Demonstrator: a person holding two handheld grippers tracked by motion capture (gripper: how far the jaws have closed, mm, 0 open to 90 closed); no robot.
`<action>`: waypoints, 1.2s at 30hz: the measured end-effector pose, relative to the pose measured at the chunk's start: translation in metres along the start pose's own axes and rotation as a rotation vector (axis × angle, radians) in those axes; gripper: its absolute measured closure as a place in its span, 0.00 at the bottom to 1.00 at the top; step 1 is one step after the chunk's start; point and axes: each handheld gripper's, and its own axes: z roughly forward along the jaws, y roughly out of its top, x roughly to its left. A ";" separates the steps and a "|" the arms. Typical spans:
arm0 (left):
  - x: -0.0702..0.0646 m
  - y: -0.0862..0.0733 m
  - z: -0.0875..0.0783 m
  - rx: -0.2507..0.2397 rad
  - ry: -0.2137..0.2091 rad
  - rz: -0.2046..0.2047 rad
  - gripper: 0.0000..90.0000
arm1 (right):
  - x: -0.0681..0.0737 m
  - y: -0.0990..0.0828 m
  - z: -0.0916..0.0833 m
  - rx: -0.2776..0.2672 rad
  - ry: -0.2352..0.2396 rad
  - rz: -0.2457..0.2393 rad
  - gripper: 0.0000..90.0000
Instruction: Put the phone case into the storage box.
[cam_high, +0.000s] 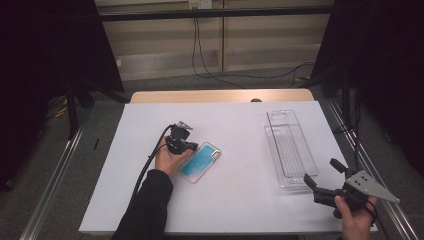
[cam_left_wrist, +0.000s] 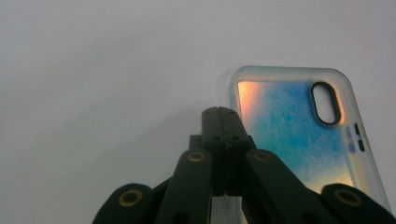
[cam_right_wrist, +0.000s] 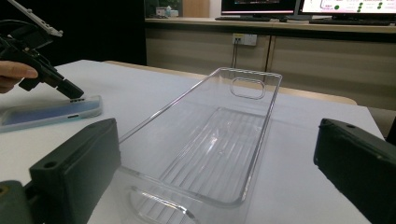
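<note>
The flat, iridescent blue-orange phone case (cam_high: 201, 162) lies left of the clear plastic tray (cam_high: 290, 147): light, stiff, slippery, best pinched at its rim. Left tool (cam_left_wrist: 221, 112) pressed together, empty, at its corner; right tool (cam_high: 322, 172) spread.

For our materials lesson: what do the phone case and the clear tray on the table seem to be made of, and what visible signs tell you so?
Phone case: probably soft plastic or silicone; its frosted, translucent rim and iridescent blue-orange back look matt to satin.

Clear tray: likely rigid, glossy transparent plastic, possibly acrylic; the table shows through its walls, edges catch bright highlights, and its floor has moulded ribs.
</note>
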 end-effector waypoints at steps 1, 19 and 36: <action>0.000 0.000 0.000 0.000 0.000 0.000 1.00 | 0.000 0.000 0.000 0.000 0.000 0.000 0.00; 0.000 -0.001 -0.037 -0.202 0.060 0.002 0.66 | 0.000 0.000 0.000 -0.002 -0.003 0.000 0.00; -0.009 -0.006 -0.073 -0.303 0.150 0.054 0.03 | 0.000 0.000 -0.001 -0.001 -0.006 0.002 0.00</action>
